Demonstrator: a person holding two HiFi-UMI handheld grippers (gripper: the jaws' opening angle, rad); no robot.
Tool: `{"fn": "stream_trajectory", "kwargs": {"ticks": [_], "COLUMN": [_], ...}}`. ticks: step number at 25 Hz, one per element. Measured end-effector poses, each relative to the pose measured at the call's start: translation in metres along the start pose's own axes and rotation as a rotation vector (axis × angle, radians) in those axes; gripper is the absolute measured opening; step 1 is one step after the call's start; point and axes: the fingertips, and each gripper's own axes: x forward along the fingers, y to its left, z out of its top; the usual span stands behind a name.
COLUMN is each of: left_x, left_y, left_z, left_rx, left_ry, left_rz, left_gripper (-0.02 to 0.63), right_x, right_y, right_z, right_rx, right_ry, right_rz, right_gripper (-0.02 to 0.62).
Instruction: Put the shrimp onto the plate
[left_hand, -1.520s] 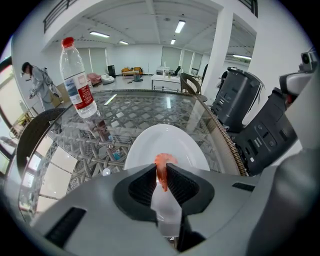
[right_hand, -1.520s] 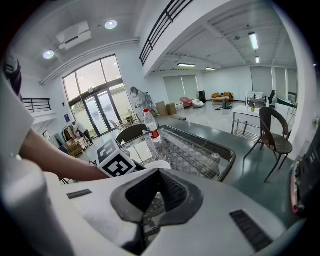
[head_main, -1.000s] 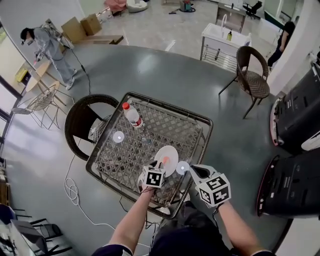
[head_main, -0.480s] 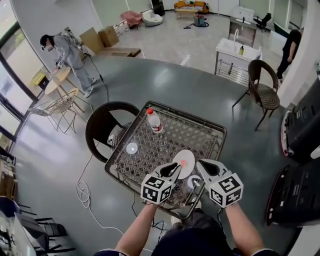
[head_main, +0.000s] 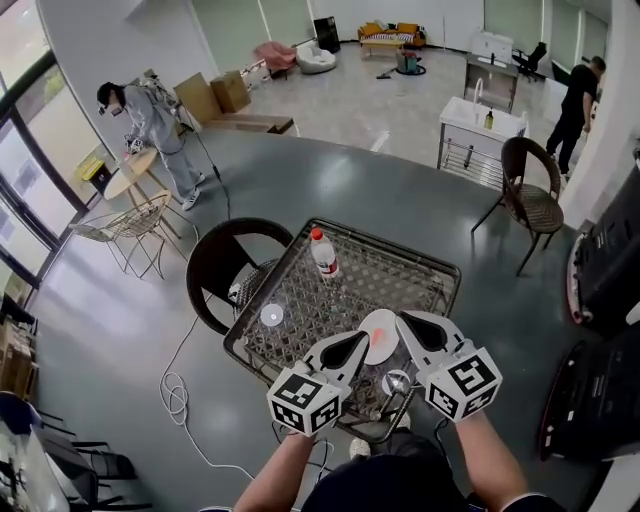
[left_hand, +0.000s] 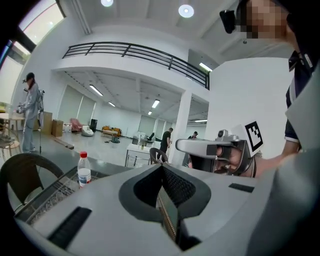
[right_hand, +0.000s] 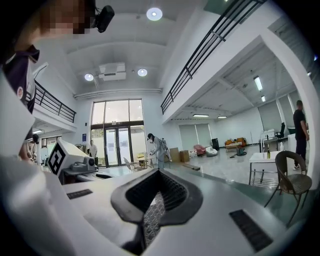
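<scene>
On the mesh-topped table (head_main: 300, 345) lies a white plate (head_main: 373, 345) carrying a small orange-pink shrimp (head_main: 386, 333); both grippers partly cover the plate. My left gripper (head_main: 360, 339) is raised above the table's near edge, jaws pressed together and empty. My right gripper (head_main: 404, 320) hovers beside it, also shut and empty. The left gripper view looks level across the room: shut jaws (left_hand: 162, 169), the bottle (left_hand: 84, 170) and the right gripper (left_hand: 215, 149). In the right gripper view the jaws (right_hand: 157, 172) are closed, with the left gripper's marker cube (right_hand: 67, 159) at the left.
A plastic bottle (head_main: 323, 250) with a red cap stands at the table's far side. A small round lid (head_main: 272, 315) lies at the left, and a clear round thing (head_main: 395, 382) near the front edge. A dark chair (head_main: 225, 265) stands against the table's left. People stand far off.
Both grippers have risen from the plate toward the camera and now sit level side by side. The shrimp stays on the plate. The head view has tilted up.
</scene>
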Motion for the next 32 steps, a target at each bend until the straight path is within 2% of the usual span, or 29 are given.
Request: {"fn": "stream_trajectory", "kwargs": {"ticks": [4,12,32], "left_x": [-0.013,-0.021,-0.022], "left_y": [-0.006,-0.014,-0.019], "left_z": [0.024,0.04,0.038], "left_rx": [-0.004,0.014,0.041], "left_ry": [-0.065,-0.092,-0.076], "left_rz": [-0.013,-0.031,-0.033], "left_gripper": [0.009,0.009,0.009], "right_x": [-0.002,-0.004,-0.001], "right_y": [0.004,0.006,0.01], "right_z": [0.016,0.029,0.034], "right_rx": [-0.031,-0.048,-0.053], "right_ry": [-0.035,-0.054,-0.053], "right_rz": [-0.002,-0.009,0.004], "right_gripper": [0.005,0.005,0.005]}}
